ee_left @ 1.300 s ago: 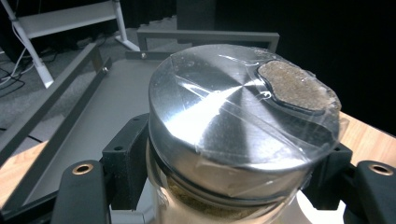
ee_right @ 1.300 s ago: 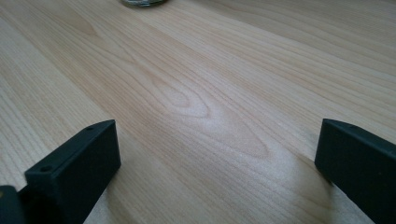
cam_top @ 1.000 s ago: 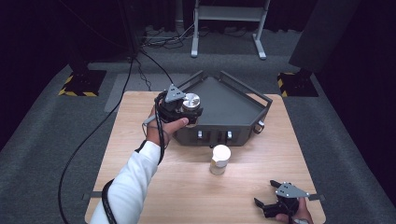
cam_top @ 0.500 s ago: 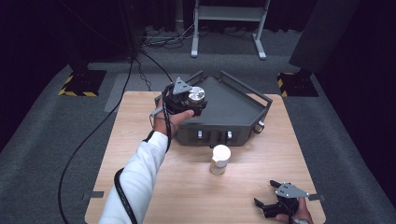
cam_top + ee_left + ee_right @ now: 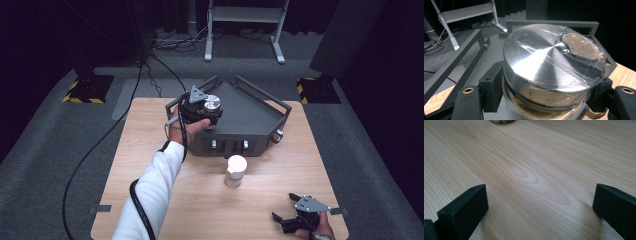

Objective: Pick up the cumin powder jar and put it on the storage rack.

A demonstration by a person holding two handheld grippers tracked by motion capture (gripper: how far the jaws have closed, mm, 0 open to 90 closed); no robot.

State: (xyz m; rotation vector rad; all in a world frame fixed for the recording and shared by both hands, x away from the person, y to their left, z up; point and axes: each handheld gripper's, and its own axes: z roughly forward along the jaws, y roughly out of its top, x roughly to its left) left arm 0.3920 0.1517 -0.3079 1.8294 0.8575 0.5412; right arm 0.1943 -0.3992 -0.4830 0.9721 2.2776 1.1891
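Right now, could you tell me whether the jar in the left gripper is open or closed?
Closed. The jar carries a metal lid with clear tape stretched over it, and the left gripper clamps it just below the lid.

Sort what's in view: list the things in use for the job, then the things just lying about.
In use:
left tool, shut on the metal-lidded jar
grey tray, under the held jar

Lying about:
white-lidded jar, standing on the table
right tool, open, low over the table's near corner
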